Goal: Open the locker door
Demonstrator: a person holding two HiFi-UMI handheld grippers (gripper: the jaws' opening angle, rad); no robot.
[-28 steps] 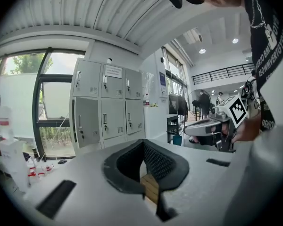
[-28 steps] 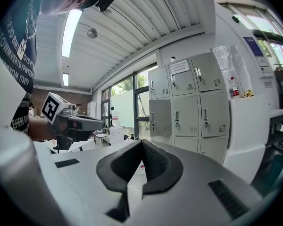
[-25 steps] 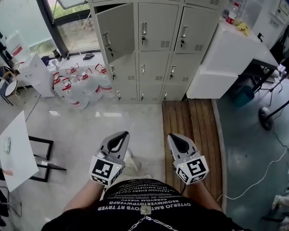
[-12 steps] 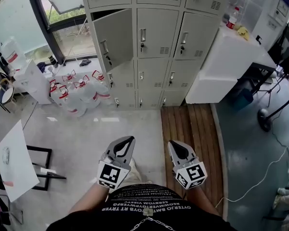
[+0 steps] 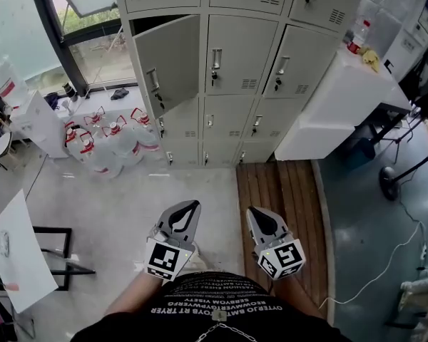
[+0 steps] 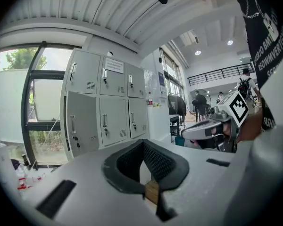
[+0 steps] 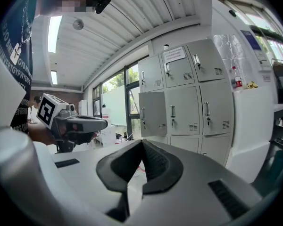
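**Ajar locker door ahead, out of reach**

Jaws closed and empty on left gripper and right gripper, both well short of the locker bank. Door sits in the bank's left column, handle upright; left gripper nearer.

Closed, empty tongs before lockers, one door ajar

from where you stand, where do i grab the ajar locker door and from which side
The vertical bar handle on the ajar locker door, approached from the front left. It stands off the panel beside the free left edge, opposite the hinge side, so a pull there likely swings it wider.
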